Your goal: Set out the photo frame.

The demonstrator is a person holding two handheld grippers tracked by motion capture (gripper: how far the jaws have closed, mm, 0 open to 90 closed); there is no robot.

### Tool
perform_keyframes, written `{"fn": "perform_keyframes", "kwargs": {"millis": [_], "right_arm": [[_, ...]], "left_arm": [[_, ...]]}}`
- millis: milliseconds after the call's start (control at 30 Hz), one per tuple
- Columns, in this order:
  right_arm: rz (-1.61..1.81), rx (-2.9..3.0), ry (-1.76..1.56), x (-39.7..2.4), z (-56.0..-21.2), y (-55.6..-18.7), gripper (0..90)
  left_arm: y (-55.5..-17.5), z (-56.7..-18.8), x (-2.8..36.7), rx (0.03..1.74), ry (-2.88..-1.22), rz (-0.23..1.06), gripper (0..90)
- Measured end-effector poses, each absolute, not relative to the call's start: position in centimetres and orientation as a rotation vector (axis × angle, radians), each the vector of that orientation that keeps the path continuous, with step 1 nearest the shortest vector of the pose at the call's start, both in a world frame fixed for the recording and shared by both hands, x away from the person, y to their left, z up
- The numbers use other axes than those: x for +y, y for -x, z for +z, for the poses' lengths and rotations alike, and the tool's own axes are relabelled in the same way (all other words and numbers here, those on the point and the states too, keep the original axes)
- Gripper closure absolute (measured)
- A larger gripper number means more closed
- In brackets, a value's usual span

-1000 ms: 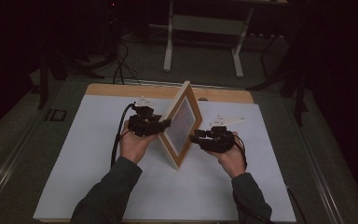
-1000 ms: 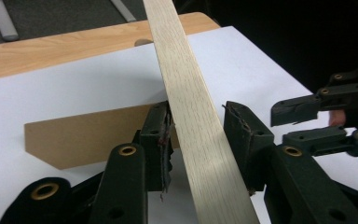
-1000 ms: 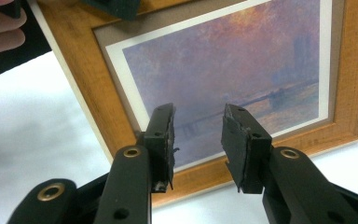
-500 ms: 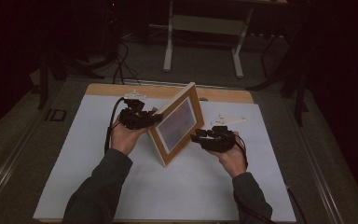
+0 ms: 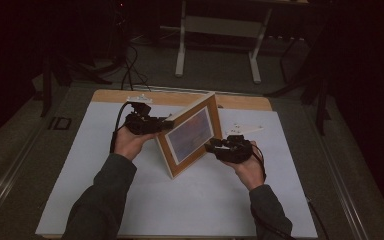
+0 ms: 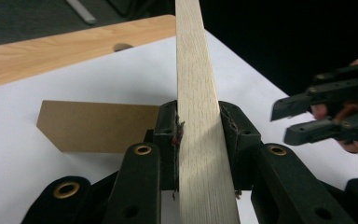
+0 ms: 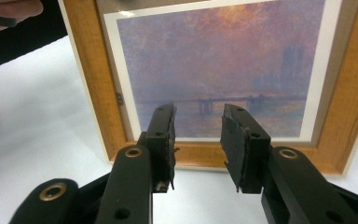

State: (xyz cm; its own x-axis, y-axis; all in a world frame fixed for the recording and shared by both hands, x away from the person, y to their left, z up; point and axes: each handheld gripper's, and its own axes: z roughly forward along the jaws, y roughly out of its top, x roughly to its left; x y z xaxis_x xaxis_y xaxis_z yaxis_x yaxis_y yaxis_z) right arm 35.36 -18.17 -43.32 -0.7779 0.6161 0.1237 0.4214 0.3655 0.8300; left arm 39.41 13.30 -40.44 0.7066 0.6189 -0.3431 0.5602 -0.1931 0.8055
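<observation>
Your left gripper [image 6: 200,154] has its fingers [image 6: 165,140] clenched on the pale wooden edge of the picture frame [image 5: 190,134], one pad on each face, so the edge rises straight up between them in the left gripper view. That grip is what props the frame: in the high view it stands tilted on the white sheet [image 5: 80,165] covering the desk [image 5: 110,96], its lower corner apparently down on the sheet near the middle, its upper corner leaning away toward the far wooden strip. Behind the clamped edge a brown easel-back flap [image 6: 93,125] juts out over the sheet.

Your right gripper [image 7: 198,140] is released, its fingers [image 7: 161,135] spread with nothing between them. They point square at the glazed front, level with the lower border of the misty purple print [image 7: 219,65], and close to the wooden bottom rail without touching it, as far as the right gripper view shows.

The relation that matters: the frame's long axis runs diagonally, from near you to the far side, and the picture face looks toward your right hand [image 5: 247,167]. Your right fingers meet a broad flat face, not an edge, so they cannot close on it from here. I judge you would need to come round to an outer rail, or turn the wrist so the gap straddles the frame's thickness. The left hand [image 5: 130,142] carries all the support, so the frame may swing about that single grip.
</observation>
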Motion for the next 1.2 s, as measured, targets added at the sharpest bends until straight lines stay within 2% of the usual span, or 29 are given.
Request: {"fn": "perform_keyframes", "kwargs": {"millis": [333,700,800,1033,1200], "right_arm": [[1.383,2.407,-0.944,-18.4,-43.2,-35.6,64.0],[1.375,2.347,-1.035,-19.5,-44.0,-36.7,56.7],[1.359,2.335,-1.043,-19.7,-43.9,-37.0,55.4],[1.319,2.321,-1.056,-19.9,-43.7,-37.7,53.8],[1.278,2.305,-1.049,-20.0,-43.4,-38.2,53.2]], "left_arm": [[-39.1,-40.4,12.9,0.888,-1.873,0.096,71.9],[-36.7,-40.9,13.2,0.908,-1.823,0.167,53.6],[-36.0,-41.5,13.2,0.924,-1.819,0.19,51.7],[-34.5,-42.8,13.1,0.956,-1.773,0.277,55.4],[-33.8,-43.4,13.0,0.979,-1.753,0.346,62.2]]}}
